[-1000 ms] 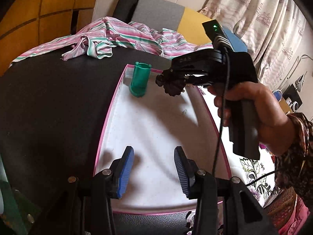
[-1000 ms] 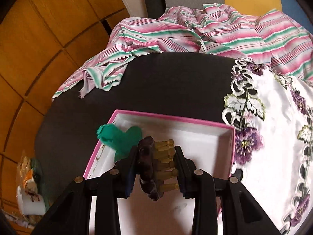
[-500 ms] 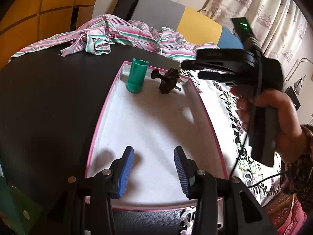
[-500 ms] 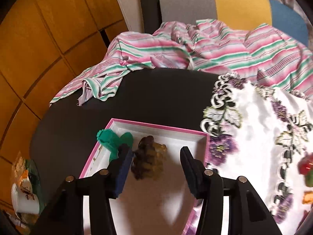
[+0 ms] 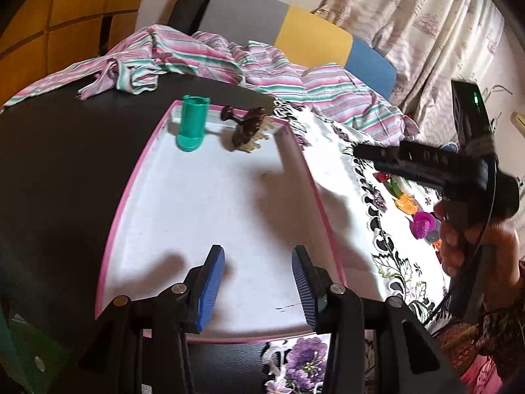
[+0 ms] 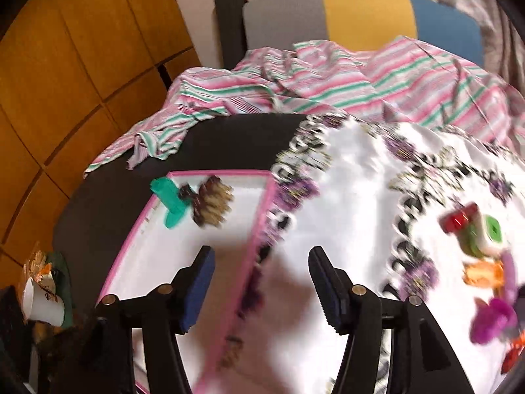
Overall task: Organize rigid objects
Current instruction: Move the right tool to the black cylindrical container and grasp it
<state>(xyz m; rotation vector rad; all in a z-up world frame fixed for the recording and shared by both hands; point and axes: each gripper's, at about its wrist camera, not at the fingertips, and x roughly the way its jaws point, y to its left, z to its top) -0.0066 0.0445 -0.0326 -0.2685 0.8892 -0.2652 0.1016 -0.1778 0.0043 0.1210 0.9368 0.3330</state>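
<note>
brown toy (image 6: 210, 204) lies in tray (image 6: 131, 246), beyond right gripper (image 6: 261, 287) (empty, spread).

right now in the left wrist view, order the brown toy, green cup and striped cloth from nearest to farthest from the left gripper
From the left gripper:
1. Brown toy, far end of the tray, right; too close to call with the cup.
2. Green cup, far-left corner.
3. Striped cloth, beyond the tray.

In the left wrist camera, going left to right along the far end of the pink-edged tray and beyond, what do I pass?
Green cup → brown toy figure → embroidered white cloth → right gripper → pile of small colourful toys.
</note>
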